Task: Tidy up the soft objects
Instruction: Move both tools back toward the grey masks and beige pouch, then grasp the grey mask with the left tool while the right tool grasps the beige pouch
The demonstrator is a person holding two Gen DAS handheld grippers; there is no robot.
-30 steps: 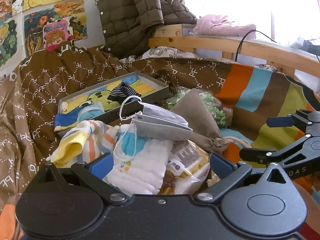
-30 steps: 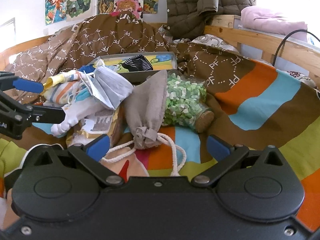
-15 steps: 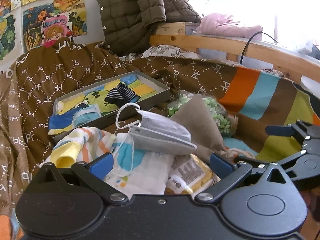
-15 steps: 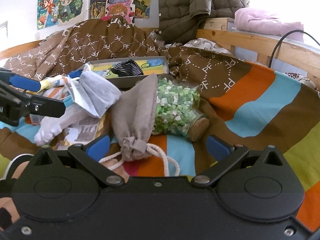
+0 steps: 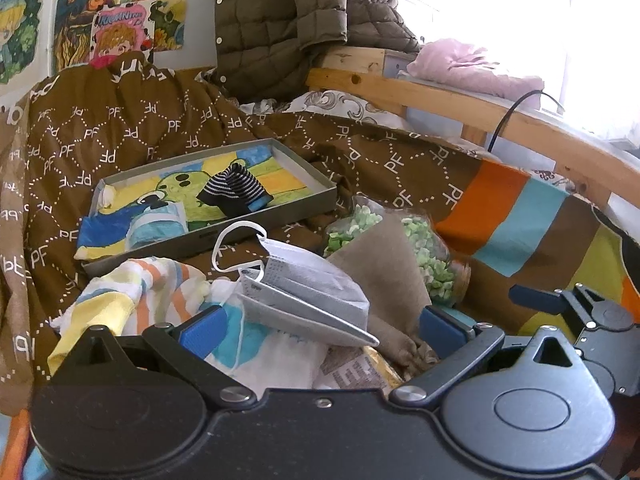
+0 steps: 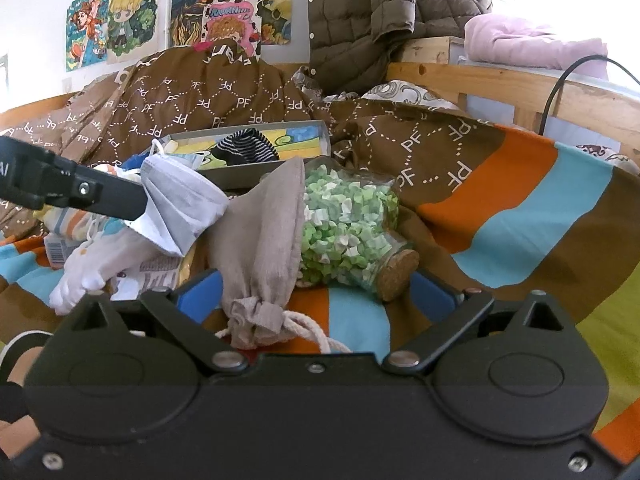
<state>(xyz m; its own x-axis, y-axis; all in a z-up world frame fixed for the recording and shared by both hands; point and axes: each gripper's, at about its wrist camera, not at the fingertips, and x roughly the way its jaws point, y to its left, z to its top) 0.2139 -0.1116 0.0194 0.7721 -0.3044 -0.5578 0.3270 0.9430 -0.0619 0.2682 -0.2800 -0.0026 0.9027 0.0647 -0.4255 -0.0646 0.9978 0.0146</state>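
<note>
A grey face mask [image 5: 304, 296] lies on top of a pile of soft things: a striped yellow-orange cloth [image 5: 132, 296], a white cloth [image 5: 280, 364] and a printed packet [image 5: 356, 372]. My left gripper [image 5: 320, 328] is open, its blue pads on either side of the mask and the cloths. A grey drawstring pouch [image 6: 260, 232] leans on a corked jar of green bits [image 6: 348, 232]. My right gripper [image 6: 316, 294] is open with the pouch and jar between its pads. Behind stands a shallow grey tray [image 5: 320, 196] holding a striped sock [image 5: 236, 192] and a blue mask [image 5: 160, 224].
Everything rests on a brown patterned quilt [image 5: 120, 132] and a striped blanket [image 6: 520, 216] on a bed. A wooden rail [image 5: 480, 108] with a black cable runs along the right. A quilted jacket [image 5: 288, 20] hangs at the back. A finger of my left gripper [image 6: 104, 196] crosses the right wrist view.
Both grippers have moved forward and closer to the pile. The mask now lies between the left pads, the pouch and jar between the right pads. Both stay open.
</note>
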